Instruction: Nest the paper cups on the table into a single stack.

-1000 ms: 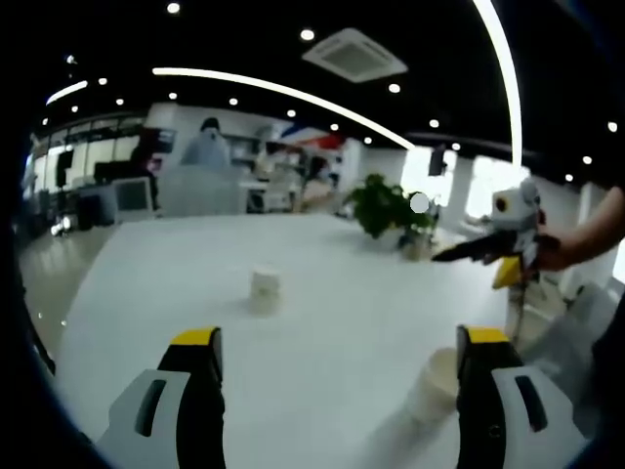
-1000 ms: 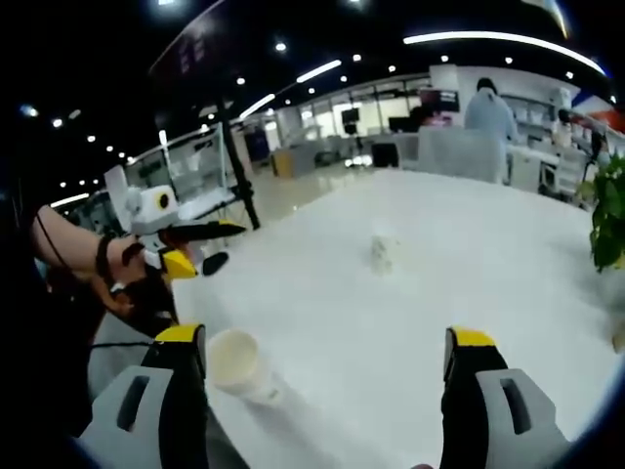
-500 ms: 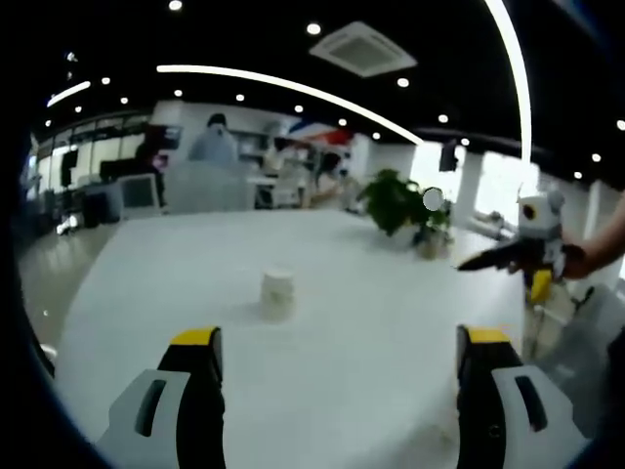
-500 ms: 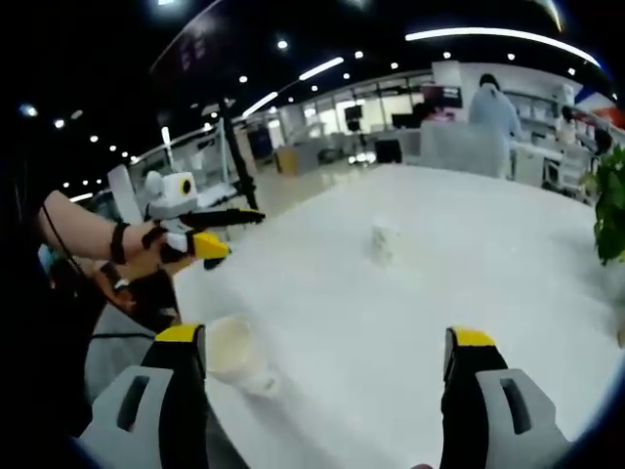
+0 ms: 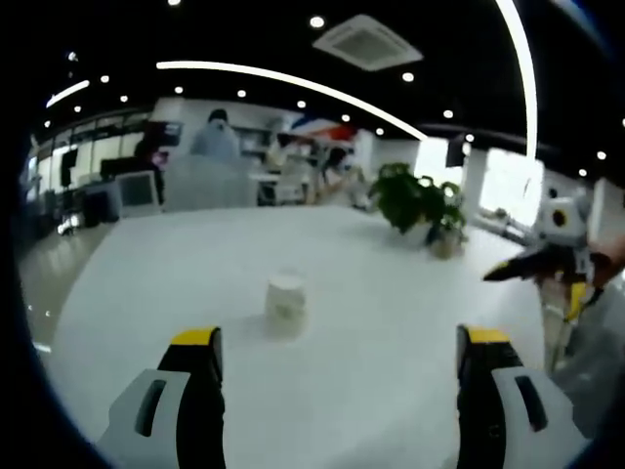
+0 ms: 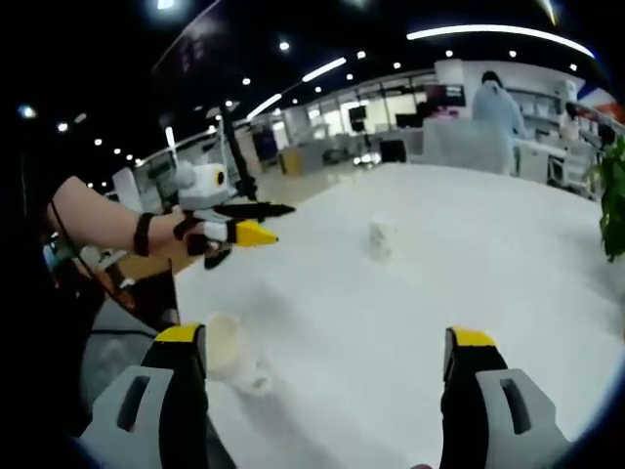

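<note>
Left gripper view, nearest first: our left gripper (image 5: 337, 391) hangs over the white table (image 5: 371, 322) with its yellow-tipped jaws spread wide and holding nothing. Beyond them an upright white paper cup (image 5: 285, 305) stands alone on the tabletop, and farther right our right gripper (image 5: 547, 262) is held above the table's edge, a leafy green potted plant (image 5: 422, 203) behind it. Right gripper view: our right gripper's jaws are equally parted and bare; a second white paper cup (image 6: 227, 348) lies on its side just beside the near-left jaw, well apart from the upright cup (image 6: 382, 239).
</note>
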